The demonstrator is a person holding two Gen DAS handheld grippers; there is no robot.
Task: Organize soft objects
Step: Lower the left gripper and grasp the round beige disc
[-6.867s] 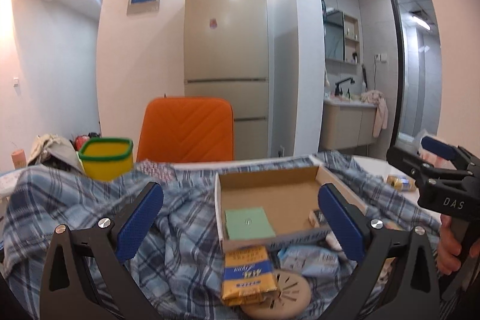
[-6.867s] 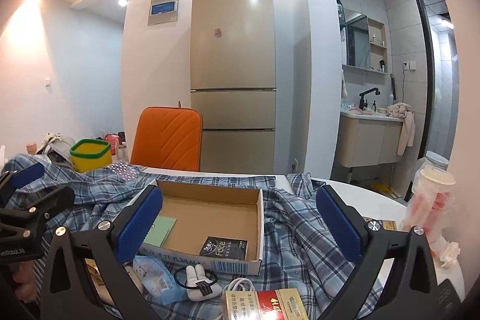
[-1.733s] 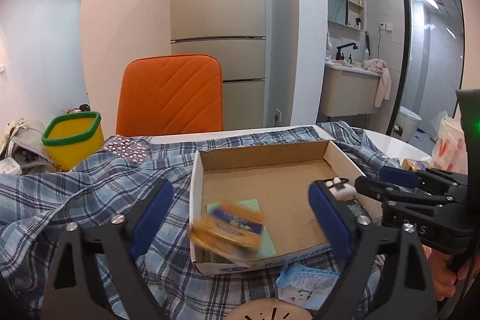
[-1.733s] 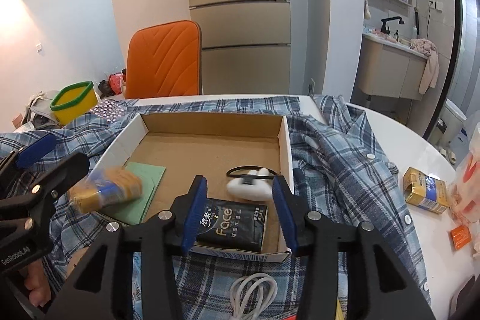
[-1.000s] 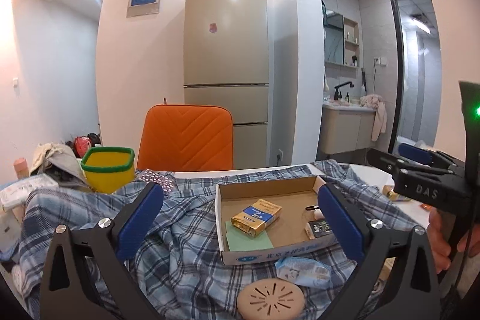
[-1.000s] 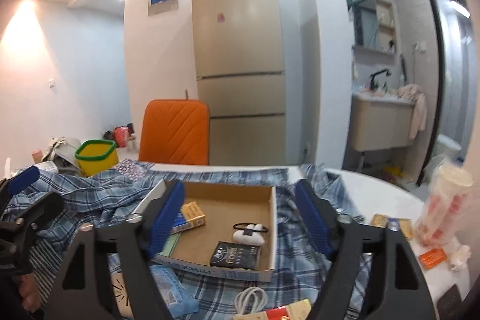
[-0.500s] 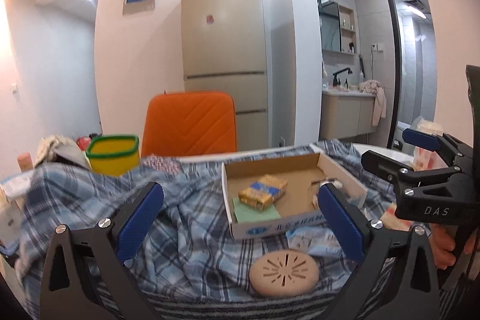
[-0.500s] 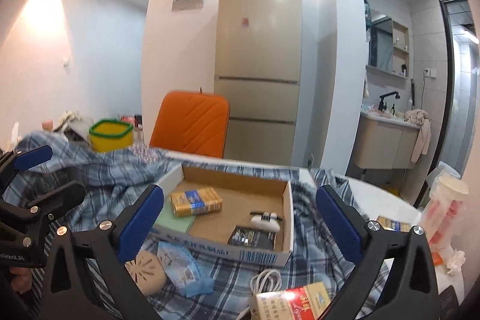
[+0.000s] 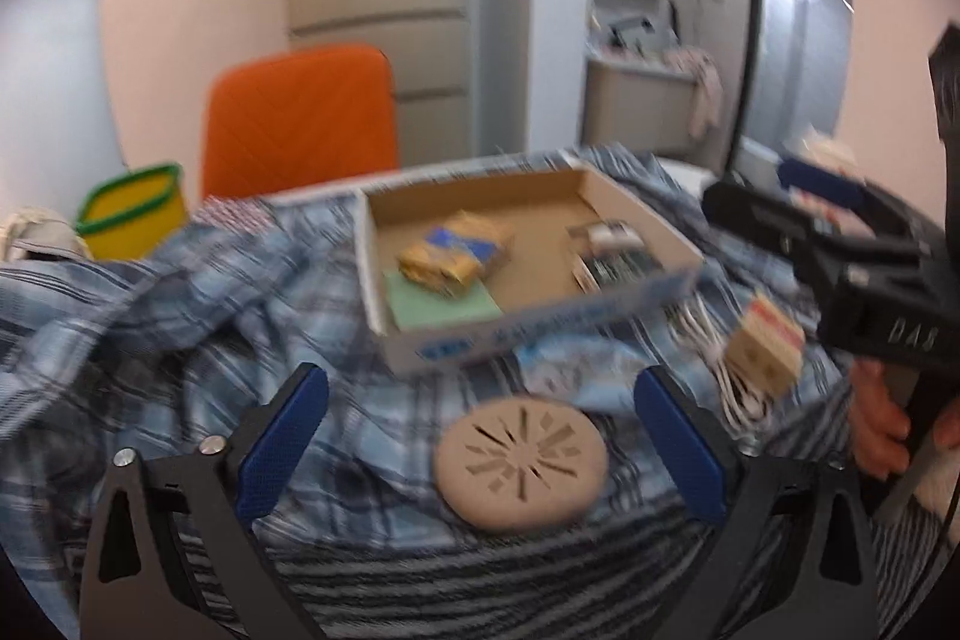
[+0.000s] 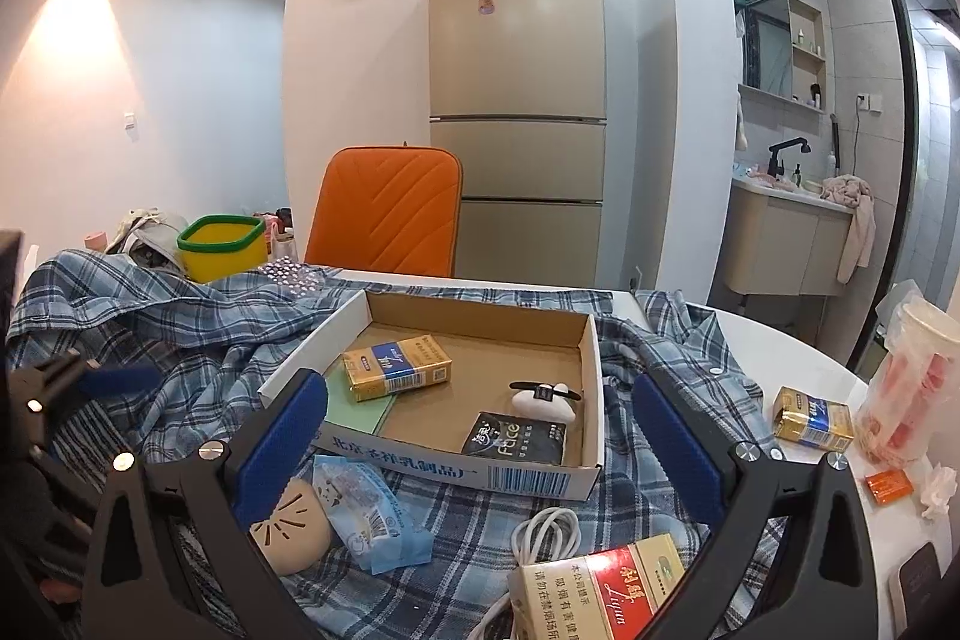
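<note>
Left gripper [image 9: 480,436] at the bottom of the left wrist view, jaws wide apart with nothing clamped; they have just been closing a little. Between them, low centre, lies a tan disc [image 9: 521,462] with cut slots, flat on a plaid shirt [image 9: 180,292]; pads not touching it. This view is blurred.

Right gripper [image 10: 474,442] at the bottom of the right wrist view, jaws spread fully, nothing held; they have just been opening. Centre frame between the pads sits a box [image 10: 420,466], open-topped cardboard, resting on the shirt. Inside it: gold-and-blue pack [image 10: 396,367] left of centre, lying partly on a green pad [image 10: 354,409]; black pack [image 10: 519,439] near the front wall; white earbud case [image 10: 543,403] just behind it.

In front of the box, lower left of the right view: blue tissue pack [image 10: 366,511], touching the disc on its left. Lower centre: white cable [image 10: 546,532] and a red-and-gold carton [image 10: 600,589] at the bottom edge. Another gold pack [image 10: 813,418] on the white table [image 10: 798,364] at the right, near a bagged cup [image 10: 906,388]. Orange chair [image 10: 390,211] behind the table, centre. Yellow bin [image 10: 222,247] with green rim at mid left. Fridge [image 10: 516,40] upper centre.
</note>
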